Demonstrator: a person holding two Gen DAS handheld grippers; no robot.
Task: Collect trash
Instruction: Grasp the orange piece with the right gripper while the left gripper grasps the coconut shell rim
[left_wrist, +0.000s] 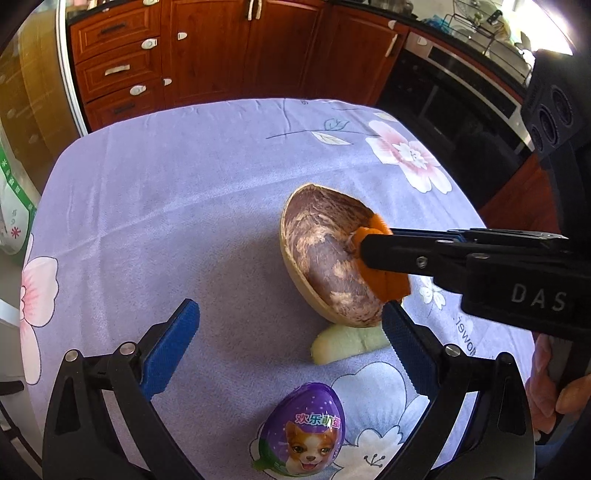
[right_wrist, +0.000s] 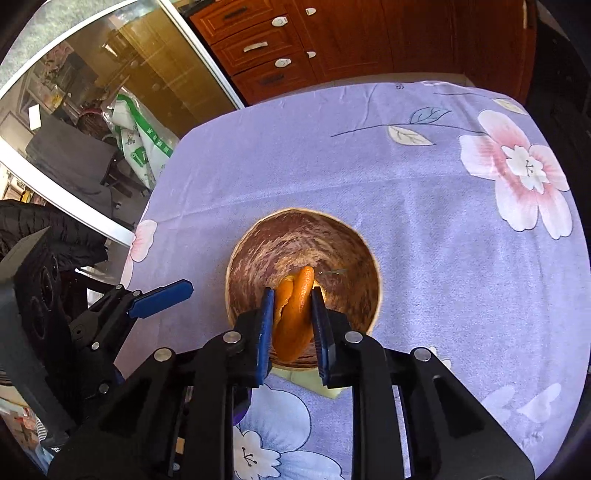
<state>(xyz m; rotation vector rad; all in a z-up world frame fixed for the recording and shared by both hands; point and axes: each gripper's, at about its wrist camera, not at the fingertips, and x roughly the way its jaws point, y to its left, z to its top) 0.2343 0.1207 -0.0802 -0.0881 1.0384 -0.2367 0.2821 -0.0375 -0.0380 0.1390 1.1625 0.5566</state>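
Black grippers, blue-padded jaws

The right gripper points down, and its two blue pads are squeezed tight on an orange peel. The left gripper also points down, with its jaws wide apart and nothing held. A hand holds the right gripper's handle.

Cloth, wood, peel and foil under my cameras

I see a matt lilac floral tablecloth, a smooth wooden bowl with a mottled inside, dimpled orange peel, a glossy, probably foil-wrapped toy egg, and varnished wooden cabinets.
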